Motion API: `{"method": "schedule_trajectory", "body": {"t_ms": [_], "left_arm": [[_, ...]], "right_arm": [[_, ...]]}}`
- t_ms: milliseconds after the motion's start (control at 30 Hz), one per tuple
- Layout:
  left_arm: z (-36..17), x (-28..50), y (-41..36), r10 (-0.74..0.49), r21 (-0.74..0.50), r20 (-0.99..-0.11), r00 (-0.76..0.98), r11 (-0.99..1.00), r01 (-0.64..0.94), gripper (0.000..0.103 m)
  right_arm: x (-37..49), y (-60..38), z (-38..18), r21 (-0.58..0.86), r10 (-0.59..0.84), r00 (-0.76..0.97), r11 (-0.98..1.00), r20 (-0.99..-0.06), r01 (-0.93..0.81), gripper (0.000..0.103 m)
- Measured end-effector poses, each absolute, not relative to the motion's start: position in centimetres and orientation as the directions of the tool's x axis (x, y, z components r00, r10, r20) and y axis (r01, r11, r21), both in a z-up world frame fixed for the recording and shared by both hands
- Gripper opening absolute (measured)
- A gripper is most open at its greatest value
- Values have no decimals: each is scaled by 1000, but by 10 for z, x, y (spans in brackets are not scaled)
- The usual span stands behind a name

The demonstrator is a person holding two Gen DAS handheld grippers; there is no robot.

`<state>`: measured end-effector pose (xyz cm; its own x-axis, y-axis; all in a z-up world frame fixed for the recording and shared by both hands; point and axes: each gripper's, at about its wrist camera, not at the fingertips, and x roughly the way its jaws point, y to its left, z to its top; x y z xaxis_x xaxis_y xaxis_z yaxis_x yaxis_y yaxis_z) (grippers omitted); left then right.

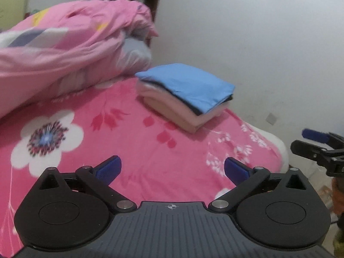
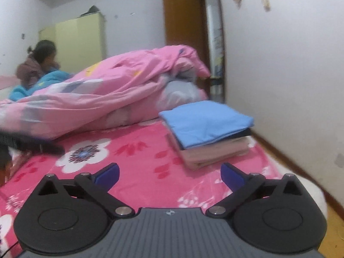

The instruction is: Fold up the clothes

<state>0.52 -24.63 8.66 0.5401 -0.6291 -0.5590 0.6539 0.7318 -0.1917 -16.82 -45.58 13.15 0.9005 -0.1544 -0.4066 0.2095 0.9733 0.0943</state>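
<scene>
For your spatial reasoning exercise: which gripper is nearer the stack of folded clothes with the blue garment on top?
Right, judging by apparent size. The right gripper sits just short of the stack of folded clothes; the left gripper hangs farther back, the stack ahead.

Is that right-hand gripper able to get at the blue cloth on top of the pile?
Probably yes: the right gripper is open and empty, and only bare bedsheet lies between it and the blue cloth.
</scene>
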Motion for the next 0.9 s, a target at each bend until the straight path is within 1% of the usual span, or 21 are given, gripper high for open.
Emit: {"method": "schedule_trajectory", "body": {"t_ms": [67,133,300,400,500,567,633,667,767,833,900], "left_arm": [[85,6,-243,-613,-198,-550,566,755,625,103],[88,6,-244,-591,-174,-537,602,776,606,103],[98,-6,-247,-544,-129,-504,671,815,564,103],[94,-10,-256,-523,-86,-524,672,817,570,103],[82,-6,-264,-522,-87,-559,644,810,580,103],[73,-4,-269,-520,-88,-582,626,805,587,103],[68,-5,-273,-501,-61,-579,643,814,578,103],[66,-5,-274,-492,-51,-577,651,818,573,103],[67,-6,-274,-503,-75,-566,653,820,567,103],[69,-6,-272,-508,-94,-560,654,824,559,103],[71,-6,-271,-508,-95,-549,663,826,555,103]], "right_arm": [[-161,-456,127,118,-172,887,963,-428,243,103],[-152,-456,124,138,-199,866,947,-458,291,103],[-136,-446,123,143,-268,842,917,-469,372,103],[-128,-442,122,121,-339,807,887,-484,445,103],[-124,-441,120,107,-408,753,842,-517,529,103],[-125,-442,116,100,-433,728,821,-532,562,103],[-126,-445,113,98,-442,705,806,-554,583,103],[-127,-446,112,96,-452,696,798,-558,595,103],[-129,-450,109,88,-483,668,770,-566,632,103],[-128,-448,108,60,-502,658,768,-561,638,103],[-127,-441,109,9,-528,659,777,-536,630,103]]}}
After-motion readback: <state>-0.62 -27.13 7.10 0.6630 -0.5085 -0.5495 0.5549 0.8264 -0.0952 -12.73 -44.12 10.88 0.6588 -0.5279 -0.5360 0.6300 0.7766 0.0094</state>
